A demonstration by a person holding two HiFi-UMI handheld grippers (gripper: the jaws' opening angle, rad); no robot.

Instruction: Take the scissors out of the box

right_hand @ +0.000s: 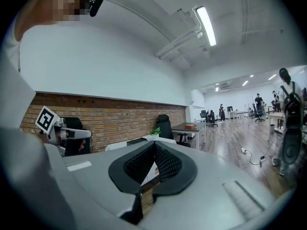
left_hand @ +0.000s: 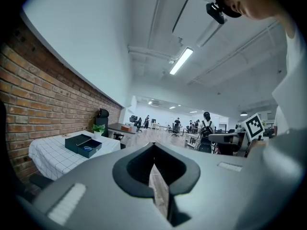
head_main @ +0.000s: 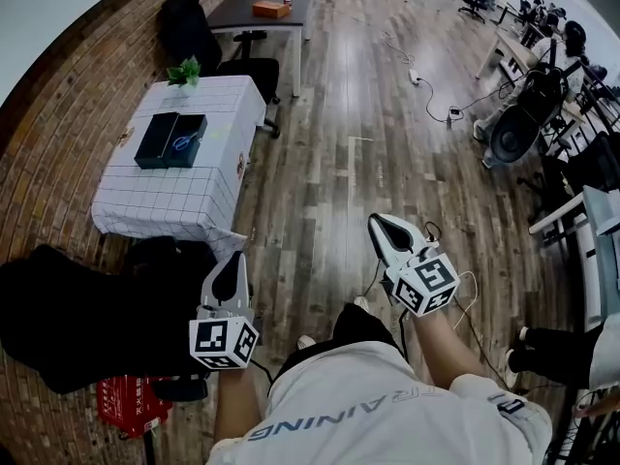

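Scissors [head_main: 184,143] lie in the open box [head_main: 152,145] on the far table [head_main: 165,206]; left gripper [head_main: 232,264] and right gripper [head_main: 386,229], jaws together and empty, should approach before opening.

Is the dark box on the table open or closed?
Open: the box shows its inside, blue-handled scissors lying in it, its lid beside it.

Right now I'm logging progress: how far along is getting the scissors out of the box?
Done: the box on the checked table stands open. In hand: nothing; left hand-held gripper and right hand-held gripper are shut, empty, well short of the table. Left: approach, grip the scissors, lift them out.
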